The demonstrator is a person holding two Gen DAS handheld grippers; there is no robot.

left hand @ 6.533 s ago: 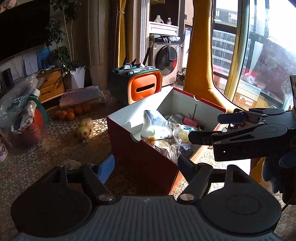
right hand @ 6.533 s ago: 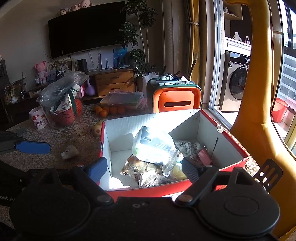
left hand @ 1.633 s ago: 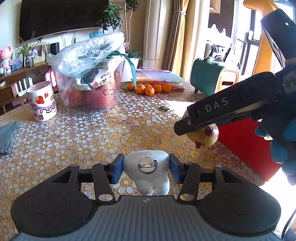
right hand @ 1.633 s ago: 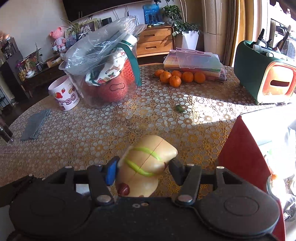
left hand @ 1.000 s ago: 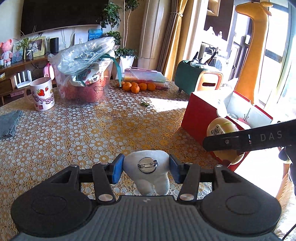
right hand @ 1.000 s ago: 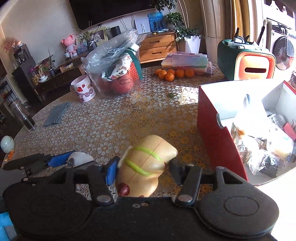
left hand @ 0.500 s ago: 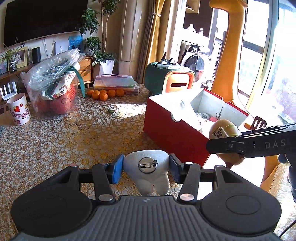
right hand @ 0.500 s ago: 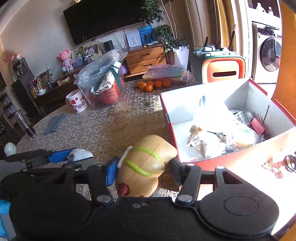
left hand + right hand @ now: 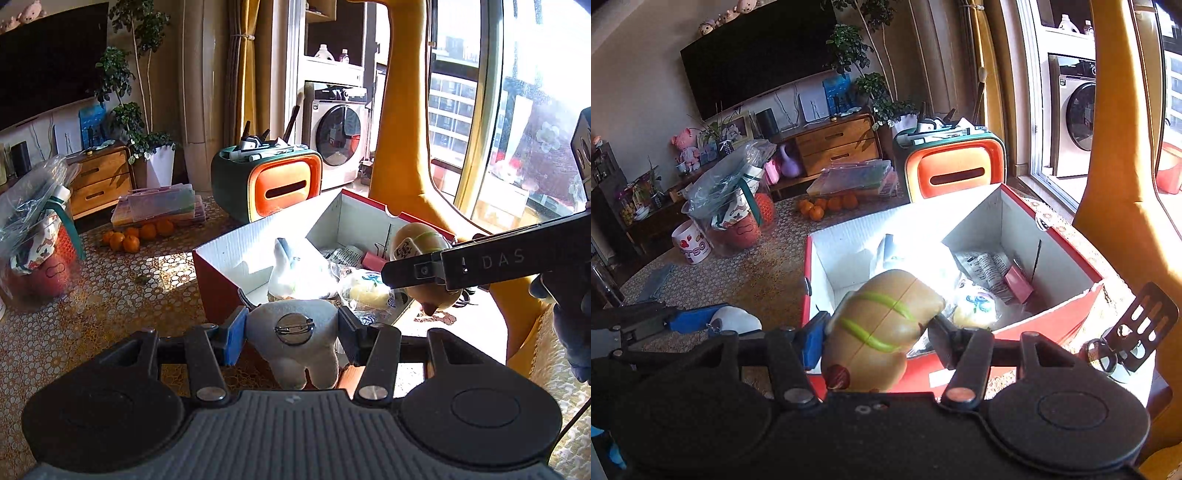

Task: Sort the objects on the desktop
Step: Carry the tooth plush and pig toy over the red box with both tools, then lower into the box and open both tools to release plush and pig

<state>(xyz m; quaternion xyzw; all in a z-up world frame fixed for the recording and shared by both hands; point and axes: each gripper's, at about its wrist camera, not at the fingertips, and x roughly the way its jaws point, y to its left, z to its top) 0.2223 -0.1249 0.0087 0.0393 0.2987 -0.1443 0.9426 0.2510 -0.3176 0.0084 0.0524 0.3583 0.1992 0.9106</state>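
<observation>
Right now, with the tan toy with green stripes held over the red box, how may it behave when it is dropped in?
The tan toy looks rounded and smooth, so it will probably roll or settle sideways. It seems hard: the right tool leaves no dent. A seam crosses it, so it might split. The red box holds soft bags, which should cushion it.

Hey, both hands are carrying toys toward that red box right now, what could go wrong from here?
1. The red box is already heaped with bags, so the tan toy in the right tool might perch on the pile and roll out.
2. The left tool holds the white tooth plush just short of the near wall; coming in low could bump it.
3. Both tools converge on one opening and could collide.
</observation>
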